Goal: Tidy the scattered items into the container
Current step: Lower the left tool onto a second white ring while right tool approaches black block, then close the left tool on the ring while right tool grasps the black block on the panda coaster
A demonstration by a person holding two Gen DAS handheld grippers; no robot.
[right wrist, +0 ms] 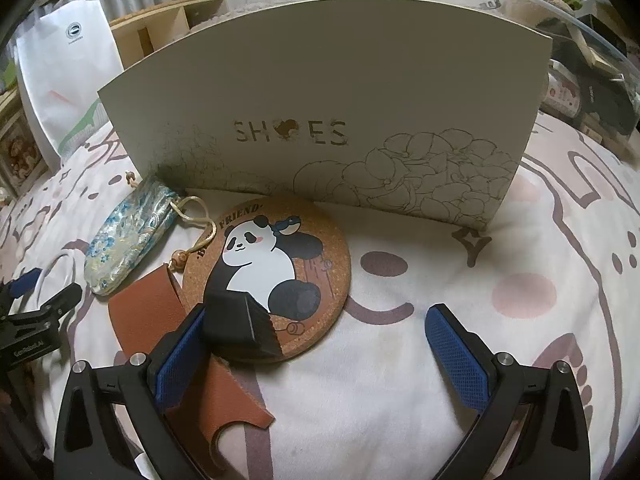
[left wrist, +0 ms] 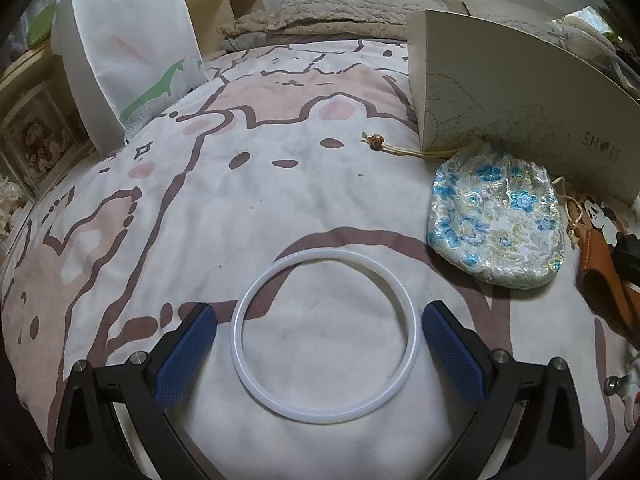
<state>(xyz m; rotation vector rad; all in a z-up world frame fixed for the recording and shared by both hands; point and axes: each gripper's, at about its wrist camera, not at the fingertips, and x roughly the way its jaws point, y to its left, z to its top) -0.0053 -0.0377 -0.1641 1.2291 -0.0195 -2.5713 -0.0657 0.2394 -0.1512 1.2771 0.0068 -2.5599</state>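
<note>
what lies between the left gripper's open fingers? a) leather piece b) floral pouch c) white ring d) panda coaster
c: in the left wrist view the white ring lies flat on the bedspread between the fingers of the open left gripper, neither pad touching it; the floral pouch sits off to the right by the box.

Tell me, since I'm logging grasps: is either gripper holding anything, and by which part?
Nothing is held. The left gripper stands open around the white ring; the right gripper is open too.
</note>
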